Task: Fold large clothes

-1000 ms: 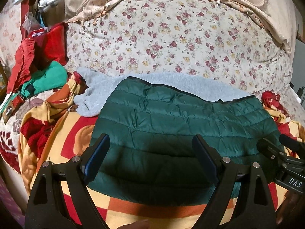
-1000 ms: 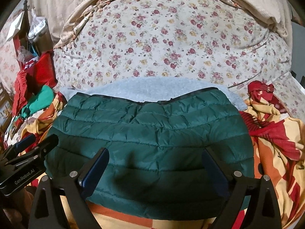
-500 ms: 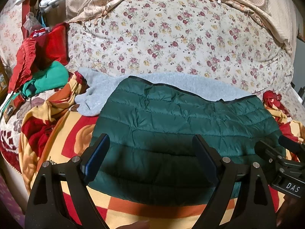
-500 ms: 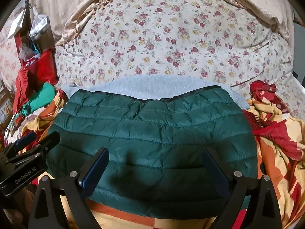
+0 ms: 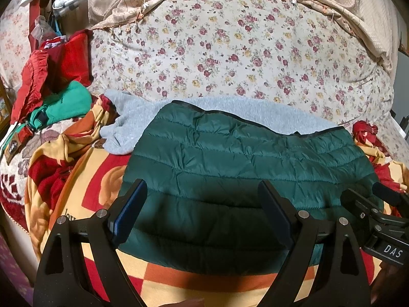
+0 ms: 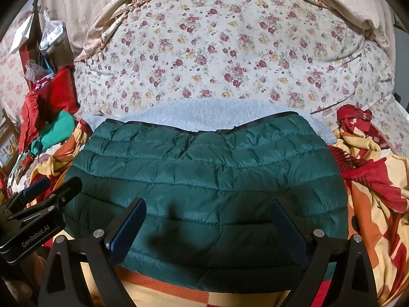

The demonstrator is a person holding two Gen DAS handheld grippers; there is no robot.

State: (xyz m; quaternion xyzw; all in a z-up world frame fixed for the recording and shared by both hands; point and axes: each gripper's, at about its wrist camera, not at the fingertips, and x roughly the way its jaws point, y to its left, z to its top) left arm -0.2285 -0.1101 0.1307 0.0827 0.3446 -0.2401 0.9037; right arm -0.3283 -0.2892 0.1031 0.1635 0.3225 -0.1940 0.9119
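Left view only: I see the right gripper (image 5: pixel 378 212) coming in from the right edge, its body marked "DAS", over the jacket's right end; I cannot judge its gap from here.
Right view only: I see the left gripper (image 6: pixel 43 192) at the left edge, lettered "GenRobot.AI", beside the jacket's left end, and more of the rumpled red and yellow blanket (image 6: pixel 370 192) to the right.
Both views: the green quilted jacket (image 5: pixel 242 179) (image 6: pixel 204 186) lies folded into a wide flat shape on the bed, over the blanket (image 5: pixel 84 179), its far edge lying on a grey fleece garment (image 5: pixel 122 128) (image 6: pixel 204 112).
Behind: a floral bedspread (image 5: pixel 242 51) (image 6: pixel 230 51) rises past the fleece; a heap of red and green clothes (image 5: pixel 51 89) (image 6: pixel 46 117) sits at the far left.
Left fingers: my left gripper (image 5: pixel 202 215) has its fingers (image 5: pixel 130 207) spread wide, holding nothing.
Jacket relative to left fingers: its near left part shows in the gap between them; the left finger stands over the jacket's left edge, where it meets the blanket.
Right fingers: my right gripper (image 6: pixel 207 230) also has its fingers (image 6: pixel 127 230) spread wide, holding nothing.
Jacket relative to right fingers: its near middle fills the gap, both fingers over green fabric; whether they touch it I cannot tell.
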